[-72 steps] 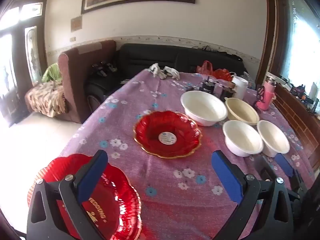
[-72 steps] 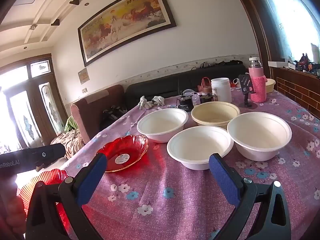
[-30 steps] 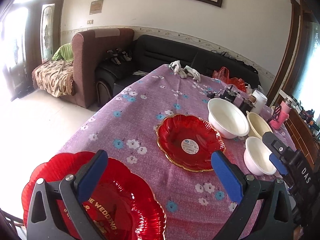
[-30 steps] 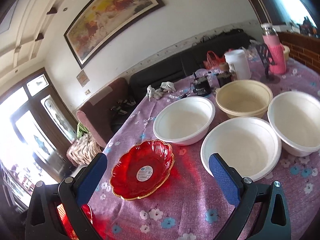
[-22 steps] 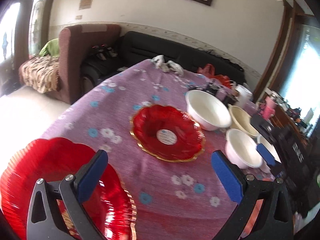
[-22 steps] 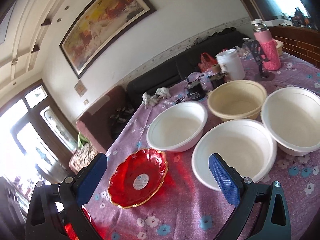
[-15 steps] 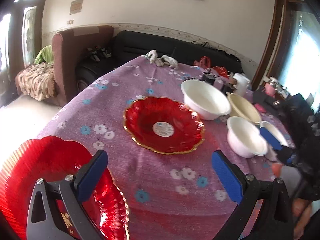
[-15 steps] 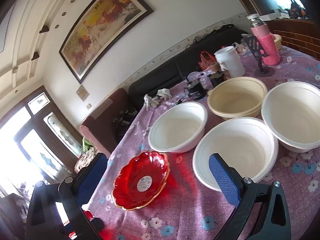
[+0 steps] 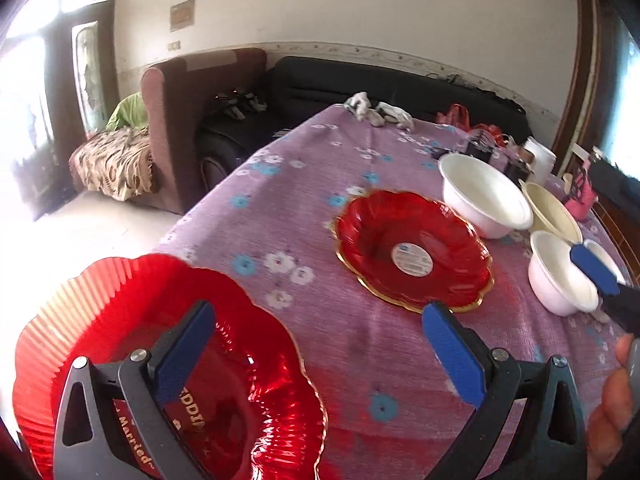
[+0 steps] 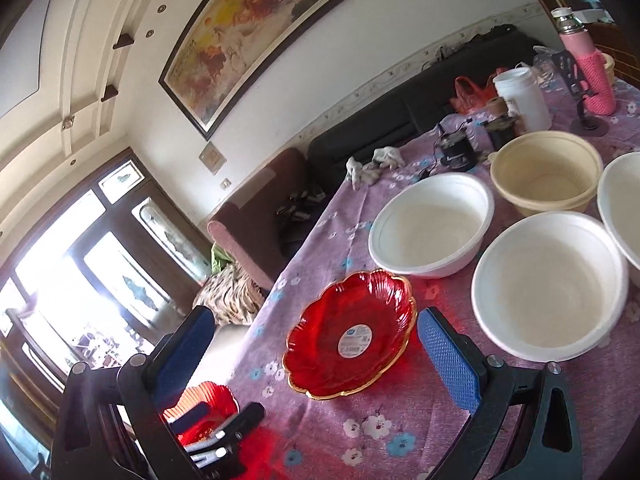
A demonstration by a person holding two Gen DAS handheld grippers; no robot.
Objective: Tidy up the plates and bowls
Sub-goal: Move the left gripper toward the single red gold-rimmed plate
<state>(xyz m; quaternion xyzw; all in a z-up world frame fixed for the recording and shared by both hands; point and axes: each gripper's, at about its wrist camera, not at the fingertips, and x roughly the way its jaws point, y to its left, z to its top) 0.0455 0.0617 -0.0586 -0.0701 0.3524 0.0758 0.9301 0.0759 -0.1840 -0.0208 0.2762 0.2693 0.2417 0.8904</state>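
A ribbed red plate (image 9: 120, 320) lies at the table's near left corner, under my open left gripper (image 9: 320, 352); its left finger hangs over the plate. A red gold-rimmed plate (image 9: 412, 248) sits mid-table, also in the right wrist view (image 10: 352, 336). Three white bowls (image 10: 432, 224) (image 10: 548, 284) (image 10: 624, 200) and a cream bowl (image 10: 548, 168) stand to its right. My right gripper (image 10: 312, 356) is open and empty, hovering above the gold-rimmed plate. The ribbed plate (image 10: 204, 400) and left gripper show at the lower left there.
The table has a purple flowered cloth (image 9: 300, 184). At its far end are a white jar (image 10: 520, 96), a pink bottle (image 10: 588, 76), dark small items (image 10: 456, 144) and a white cloth (image 9: 376, 110). A sofa (image 9: 360, 80) and armchair (image 9: 200, 108) stand beyond.
My left gripper has swung left and down over the ribbed red plate. My right gripper has moved left from the white bowls towards the gold-rimmed plate. Both stay open.
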